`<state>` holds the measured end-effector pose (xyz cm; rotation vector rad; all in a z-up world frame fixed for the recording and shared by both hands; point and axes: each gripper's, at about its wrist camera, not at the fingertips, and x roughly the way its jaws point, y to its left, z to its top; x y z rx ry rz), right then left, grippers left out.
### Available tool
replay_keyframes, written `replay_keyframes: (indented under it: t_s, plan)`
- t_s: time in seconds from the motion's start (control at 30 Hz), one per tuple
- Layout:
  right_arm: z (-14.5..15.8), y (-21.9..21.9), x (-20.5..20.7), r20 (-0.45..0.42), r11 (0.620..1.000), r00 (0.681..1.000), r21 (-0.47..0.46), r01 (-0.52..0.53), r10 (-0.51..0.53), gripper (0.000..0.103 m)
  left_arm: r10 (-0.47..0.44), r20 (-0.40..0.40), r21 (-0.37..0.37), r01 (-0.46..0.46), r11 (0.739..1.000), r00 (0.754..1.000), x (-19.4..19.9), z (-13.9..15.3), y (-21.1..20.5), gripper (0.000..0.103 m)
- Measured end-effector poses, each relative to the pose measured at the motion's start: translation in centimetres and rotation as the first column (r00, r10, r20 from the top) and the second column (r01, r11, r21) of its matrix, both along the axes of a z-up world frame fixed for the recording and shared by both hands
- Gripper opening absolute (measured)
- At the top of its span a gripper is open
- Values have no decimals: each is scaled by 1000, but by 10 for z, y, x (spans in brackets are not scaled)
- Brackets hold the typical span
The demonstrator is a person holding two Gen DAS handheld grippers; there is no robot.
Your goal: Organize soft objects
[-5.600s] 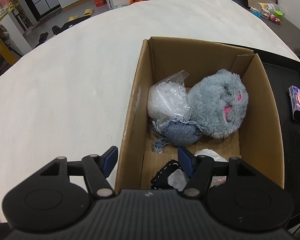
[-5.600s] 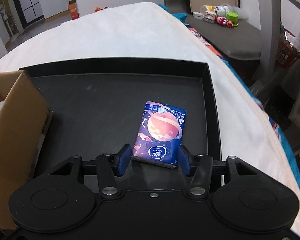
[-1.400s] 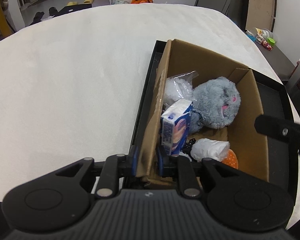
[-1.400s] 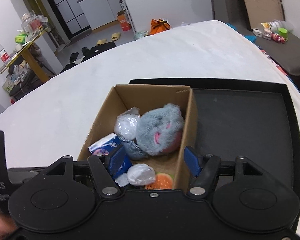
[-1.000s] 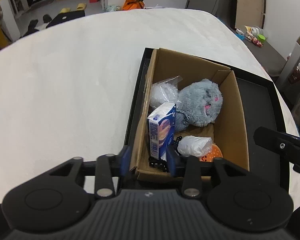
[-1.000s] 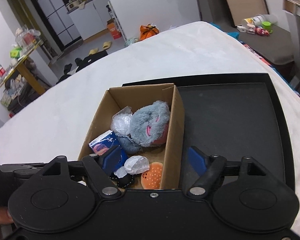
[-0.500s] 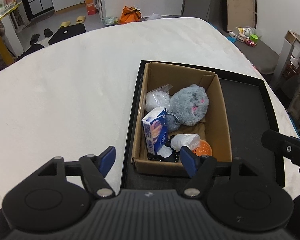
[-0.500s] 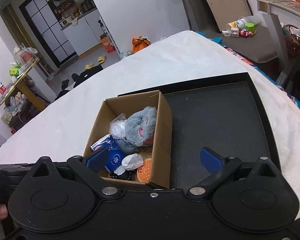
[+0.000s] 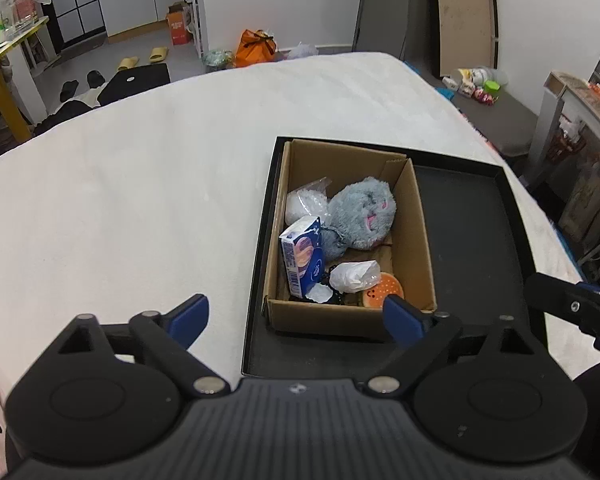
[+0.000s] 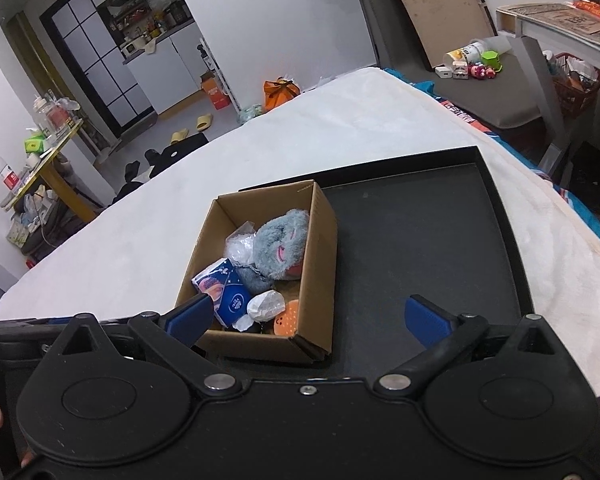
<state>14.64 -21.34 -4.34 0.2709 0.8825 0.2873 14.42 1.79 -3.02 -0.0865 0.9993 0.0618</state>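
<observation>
White plush bedding (image 9: 148, 216) is covering the work surface; a black tray (image 9: 468, 216) is lying on it, right of centre, with room clutter sitting beyond the far edge.

Cardboard box (image 9: 420, 240) is standing in the left part of the tray, touching its left wall. Inside it: grey plush toy (image 9: 360, 216) at the far end, clear plastic bag (image 9: 306, 204) to its left, tissue pack (image 9: 302, 260) standing on edge against the left wall, a white crumpled bag (image 9: 354, 276) and an orange burger-shaped toy (image 9: 382, 290) near the front. The rest of the tray is showing bare.

Left gripper (image 9: 296, 316) is hovering near the box's front, fingers wide apart and holding nothing. Right gripper (image 10: 306, 318) is doing the same, fingers spread, empty.

Judgement: all soft items are looking boxed, so sorting is appearing complete. Contents are likely handling light and compressible; the plush is best pinched at its bulk, the tissue pack across its flat faces. Plastic bags may be slipping under the pads.
</observation>
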Motion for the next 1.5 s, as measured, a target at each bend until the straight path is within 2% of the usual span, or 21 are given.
replay_keyframes:
  t_s: [0.13, 0.33, 0.77, 1.23, 1.5]
  plan:
    - [4, -6, -9, 7, 1000, 1000, 5, 18, -18, 103, -11, 16, -19, 12, 1000, 1000, -11, 8, 2, 103]
    - [10, -9, -24, 3, 1000, 1000, -13, 25, -25, 103, -29, 27, -40, 30, 999, 999, -28, 19, 3, 103]
    - [30, -16, -63, 31, 998, 999, -42, 38, -36, 103, -35, 103, -66, 42, 997, 994, -70, 47, 10, 103]
    - [56, -19, -105, 74, 996, 997, -79, 33, -27, 103, -54, 172, -68, 66, 995, 984, -117, 75, 12, 103]
    - [67, -19, -123, 81, 997, 997, -76, 21, -14, 103, -80, 211, -41, 91, 995, 974, -140, 96, 2, 103]
